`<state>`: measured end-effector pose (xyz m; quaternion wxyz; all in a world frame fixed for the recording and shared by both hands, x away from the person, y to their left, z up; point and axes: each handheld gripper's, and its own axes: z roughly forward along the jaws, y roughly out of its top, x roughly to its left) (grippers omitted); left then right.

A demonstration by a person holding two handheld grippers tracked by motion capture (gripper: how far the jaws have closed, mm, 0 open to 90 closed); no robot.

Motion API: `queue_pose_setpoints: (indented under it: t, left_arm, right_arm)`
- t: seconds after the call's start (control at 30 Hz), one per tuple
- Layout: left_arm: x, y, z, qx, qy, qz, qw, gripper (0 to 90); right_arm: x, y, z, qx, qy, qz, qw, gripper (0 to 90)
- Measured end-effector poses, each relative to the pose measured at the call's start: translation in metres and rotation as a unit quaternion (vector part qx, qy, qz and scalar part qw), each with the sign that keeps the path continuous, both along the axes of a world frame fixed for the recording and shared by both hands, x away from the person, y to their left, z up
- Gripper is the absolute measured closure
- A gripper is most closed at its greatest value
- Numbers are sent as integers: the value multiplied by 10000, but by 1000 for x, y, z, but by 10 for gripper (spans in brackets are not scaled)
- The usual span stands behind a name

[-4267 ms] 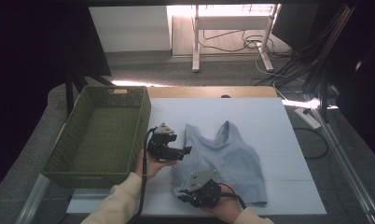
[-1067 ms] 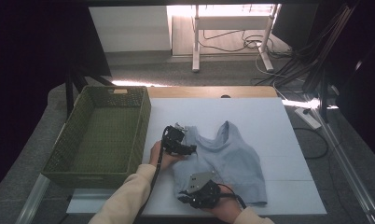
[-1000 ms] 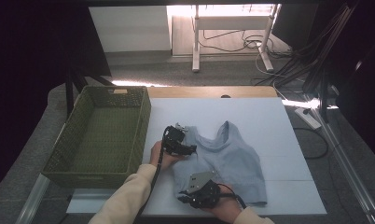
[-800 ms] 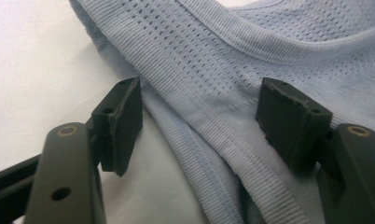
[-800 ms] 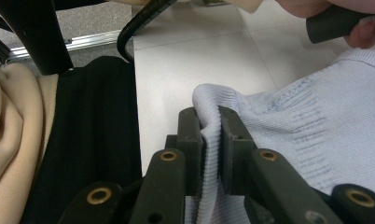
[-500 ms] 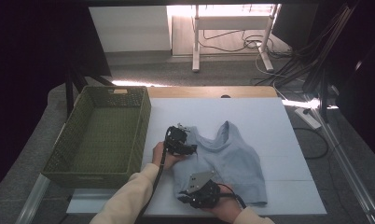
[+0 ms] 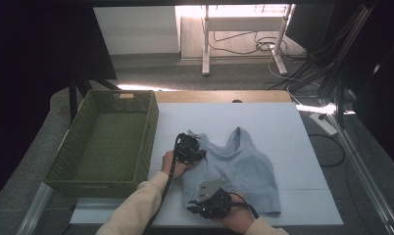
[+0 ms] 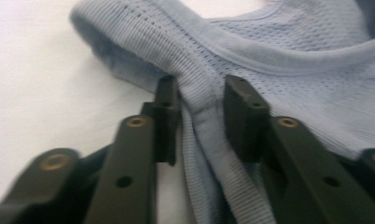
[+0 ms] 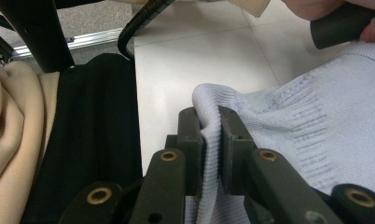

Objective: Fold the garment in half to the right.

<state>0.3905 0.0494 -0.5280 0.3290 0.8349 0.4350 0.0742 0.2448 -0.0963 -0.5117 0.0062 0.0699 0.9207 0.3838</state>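
A light blue knitted vest (image 7: 244, 166) lies flat on the white table top (image 7: 283, 122). My left gripper (image 7: 197, 152) is at its left shoulder strap. In the left gripper view the jaws (image 8: 202, 109) have just been closing, and a raised fold of the strap (image 8: 199, 93) fills the gap, touching both pads. My right gripper (image 7: 197, 205) is at the vest's near left corner. In the right gripper view (image 9: 210, 126) it is shut on a pinched-up fold of the ribbed hem (image 9: 209, 100).
A green woven basket (image 7: 151, 127) stands at the table's left, close to my left hand. A beige sleeve (image 7: 136, 205) reaches in from the bottom. Cables and a white stand's legs lie on the floor beyond the table's far edge.
Since the earliest frame my left gripper has shifted right and a little farther away, onto the vest's shoulder strap. Over the last second both hands stay put.
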Motion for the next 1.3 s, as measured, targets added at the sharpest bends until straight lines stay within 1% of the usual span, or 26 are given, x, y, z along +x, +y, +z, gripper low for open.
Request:
queue_pose_setpoints:
  t: [0.07, 0.13, 0.33, 0.4, 0.47, 0.6, 0.73, 0.83, 0.9, 1.03, 1.13, 1.3]
  left_arm:
    - [0, 0, 0, -73, 31, -44, 10000, 729]
    - [0, 0, -1, -134, 58, -73, 9999, 766]
    - [0, 2, -2, -258, 94, -133, 9995, 810]
    - [0, 3, -1, -302, 123, -153, 9994, 814]
    - [0, 5, 0, -393, 130, -143, 9990, 816]
    - [-1, 10, 4, -492, 75, -102, 9987, 819]
    - [-2, 15, 8, -668, 84, -71, 9977, 820]
    - [-3, 19, 13, -762, 36, -56, 9971, 820]
    - [-4, 22, 18, -857, 8, -52, 9963, 820]
    - [-7, 27, 27, -1081, -56, -22, 9941, 820]
    - [-9, 28, 33, -1146, -106, -45, 9933, 821]
    - [-10, 31, 36, -1201, -68, -67, 9927, 821]
  right_arm:
    - [0, 0, 0, -2, 6, 7, 10000, 805]
    - [0, -1, 0, 14, 11, 3, 10000, 805]
    - [0, -1, 0, 3, 7, -7, 10000, 806]
    - [0, -2, 0, 1, -5, -14, 10000, 807]
    - [0, -2, 0, 26, -1, -18, 10000, 807]
    - [-1, -3, 1, 46, -35, -20, 10000, 809]
    - [-1, -3, 1, 27, -61, -6, 10000, 811]
    - [-2, -3, 2, 39, -73, -11, 10000, 812]
    - [-2, -4, 3, 22, -81, -1, 10000, 813]
    - [-3, -7, 6, 107, -108, -49, 9999, 813]
    - [-3, -10, 8, 161, -114, -86, 9998, 813]
    - [-4, -11, 9, 167, -117, -106, 9997, 813]
